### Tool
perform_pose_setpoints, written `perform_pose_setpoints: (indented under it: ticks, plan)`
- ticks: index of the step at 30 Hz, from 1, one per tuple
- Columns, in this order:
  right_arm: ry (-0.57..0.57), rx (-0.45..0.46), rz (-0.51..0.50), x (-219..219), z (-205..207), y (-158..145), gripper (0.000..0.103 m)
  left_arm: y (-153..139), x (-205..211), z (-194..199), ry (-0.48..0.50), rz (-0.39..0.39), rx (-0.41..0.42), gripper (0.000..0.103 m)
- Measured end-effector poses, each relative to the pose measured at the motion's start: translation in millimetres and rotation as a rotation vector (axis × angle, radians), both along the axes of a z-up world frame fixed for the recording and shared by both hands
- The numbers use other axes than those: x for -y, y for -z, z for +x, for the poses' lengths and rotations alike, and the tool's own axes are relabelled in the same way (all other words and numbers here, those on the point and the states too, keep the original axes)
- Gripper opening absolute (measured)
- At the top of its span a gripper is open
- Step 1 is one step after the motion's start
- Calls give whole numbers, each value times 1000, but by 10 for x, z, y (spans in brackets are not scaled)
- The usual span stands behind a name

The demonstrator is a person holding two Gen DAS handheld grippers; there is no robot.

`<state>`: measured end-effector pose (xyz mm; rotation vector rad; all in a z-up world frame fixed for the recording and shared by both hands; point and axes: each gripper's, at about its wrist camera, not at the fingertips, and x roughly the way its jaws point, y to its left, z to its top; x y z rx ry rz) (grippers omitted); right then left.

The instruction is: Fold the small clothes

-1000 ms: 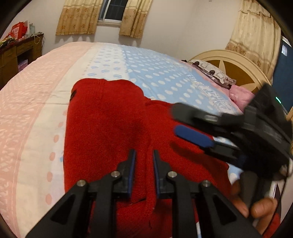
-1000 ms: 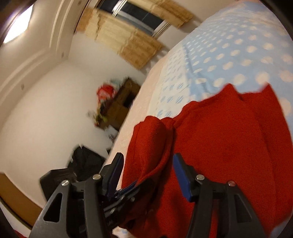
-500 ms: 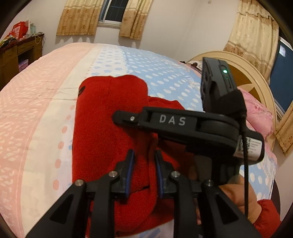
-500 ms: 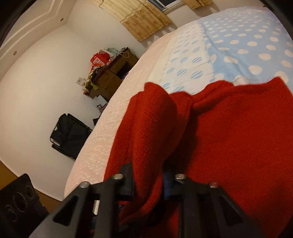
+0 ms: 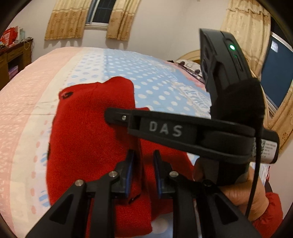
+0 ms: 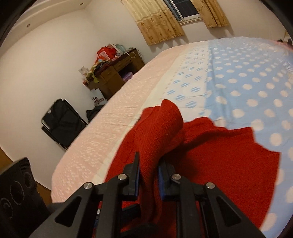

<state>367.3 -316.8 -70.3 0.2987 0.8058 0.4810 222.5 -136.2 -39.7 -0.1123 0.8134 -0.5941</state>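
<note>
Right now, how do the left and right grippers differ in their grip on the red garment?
The left gripper has a thin raised ridge of the red garment between its pads, with a gap showing beside the cloth; the right gripper has a thicker bunched fold filling its gap. The right gripper crosses in front of the left one's camera; the left gripper's fingers do not show in the right view. Both pinch the same garment over the bed.

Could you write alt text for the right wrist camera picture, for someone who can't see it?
The right gripper, two black fingers with blue pads, is pinched on a raised fold of a red knitted garment that lies on a bed with a pink and blue dotted cover. Behind stand a cluttered wooden desk, a curtained window and white walls.
</note>
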Motion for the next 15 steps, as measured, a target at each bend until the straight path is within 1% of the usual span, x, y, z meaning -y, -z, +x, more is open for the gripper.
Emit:
perform_pose_setpoints:
  ticks: [2, 5, 7, 10, 11, 15]
  plan:
    - [11, -6, -33, 106, -13, 22, 16, 16, 112, -18, 14, 15, -1, 21]
    - [34, -12, -53, 240, -59, 60, 15, 49, 313, -39, 40, 42, -6, 21]
    - [56, -2, -63, 334, -99, 46, 15, 68, 383, -38, 57, 42, -14, 16]
    - [68, 19, -71, 446, -149, -14, 15, 82, 484, -40, 82, 38, -23, 16]
    - [69, 20, -88, 461, -155, -25, 15, 80, 512, -39, 89, 36, -26, 16]
    - [65, 15, -209, 499, -152, 1, 15, 76, 621, -62, 115, 37, -27, 16]
